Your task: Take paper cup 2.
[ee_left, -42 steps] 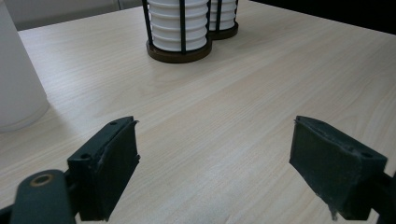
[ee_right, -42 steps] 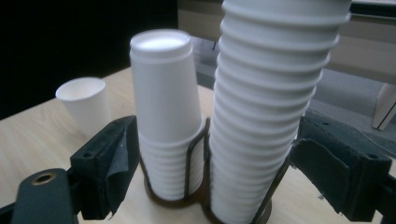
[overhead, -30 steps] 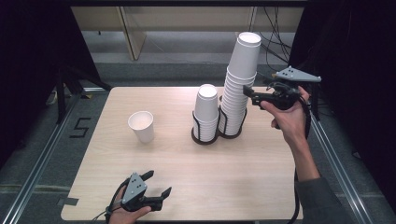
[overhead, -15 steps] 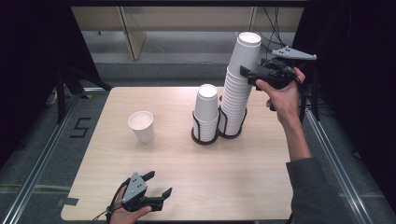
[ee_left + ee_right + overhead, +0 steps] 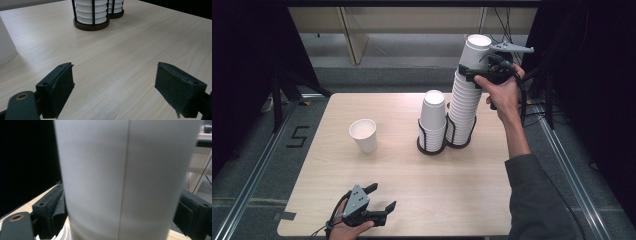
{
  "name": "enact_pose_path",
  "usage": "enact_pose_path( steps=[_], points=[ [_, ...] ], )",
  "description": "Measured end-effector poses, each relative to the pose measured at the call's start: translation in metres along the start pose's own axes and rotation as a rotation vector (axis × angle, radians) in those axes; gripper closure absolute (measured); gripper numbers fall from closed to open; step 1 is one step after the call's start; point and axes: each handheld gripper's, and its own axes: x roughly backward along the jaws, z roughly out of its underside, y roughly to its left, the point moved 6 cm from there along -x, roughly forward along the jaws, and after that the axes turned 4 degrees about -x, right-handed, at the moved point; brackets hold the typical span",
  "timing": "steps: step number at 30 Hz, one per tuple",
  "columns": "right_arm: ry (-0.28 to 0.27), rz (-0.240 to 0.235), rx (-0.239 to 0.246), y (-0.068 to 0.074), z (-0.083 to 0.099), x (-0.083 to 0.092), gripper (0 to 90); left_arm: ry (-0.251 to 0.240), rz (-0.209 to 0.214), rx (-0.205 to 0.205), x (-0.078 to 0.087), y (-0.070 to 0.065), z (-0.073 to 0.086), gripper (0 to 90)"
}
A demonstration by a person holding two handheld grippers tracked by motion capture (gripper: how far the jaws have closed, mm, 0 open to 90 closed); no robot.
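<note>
At the left of the desk [image 5: 402, 200], near its front edge, the left gripper [image 5: 379, 204] rests low in the person's hand, its jaws spread apart with nothing between them — in the left gripper view only bare wood lies between the pads. Just ahead and to the left stands a single paper cup [image 5: 363, 135], upright and alone. Toward the middle sits a black wire cup holder [image 5: 432, 145] carrying a short stack of cups [image 5: 433, 112], and touching it on the right, a tall stack of cups [image 5: 464, 107] rises well above everything else. The top cup [image 5: 475, 52] of that tall stack is the thing in hand: the right gripper [image 5: 472, 74] comes at it from the right, level, with one jaw on each side of the cup's wall. In the right gripper view the white wall runs between the two pads, which look pressed on its sides, so I judge the jaws closed on it. The cup's long axis stands vertical, crosswise to the jaws, so the coming move should be a straight lift along that axis — any sideways pull could tip the column. The right hand is far nearer.
</note>
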Motion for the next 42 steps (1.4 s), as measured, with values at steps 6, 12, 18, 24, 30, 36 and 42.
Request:
enact_pose_path(
  steps=[6, 12, 18, 24, 30, 36, 42],
  points=[
    [0.003, -0.003, -0.015, -0.001, 0.000, -0.006, 13.0, -0.002, -0.004, 0.010, 0.000, -0.001, 0.000, 14.6],
    [-0.008, 0.009, -0.008, 0.001, -0.006, -0.003, 14.8, 0.004, 0.002, 0.003, 0.000, -0.002, 0.000, 14.6],
    [-0.074, 0.025, -0.015, 0.003, -0.025, 0.005, 15.7, 0.019, 0.004, -0.001, -0.001, -0.002, 0.001, 14.6],
    [-0.117, 0.046, 0.012, 0.007, -0.048, 0.015, 16.0, 0.021, 0.008, -0.010, -0.001, -0.003, 0.001, 14.7],
    [-0.166, 0.057, 0.028, 0.012, -0.069, 0.032, 16.4, 0.023, 0.011, -0.010, -0.002, -0.005, 0.001, 14.6],
    [-0.189, 0.061, 0.033, 0.016, -0.079, 0.057, 16.6, 0.024, 0.011, -0.011, -0.002, -0.005, 0.001, 14.6],
    [-0.175, 0.071, 0.058, 0.010, -0.072, 0.084, 16.6, 0.024, 0.012, -0.012, -0.003, -0.005, 0.002, 14.7]
  ],
)
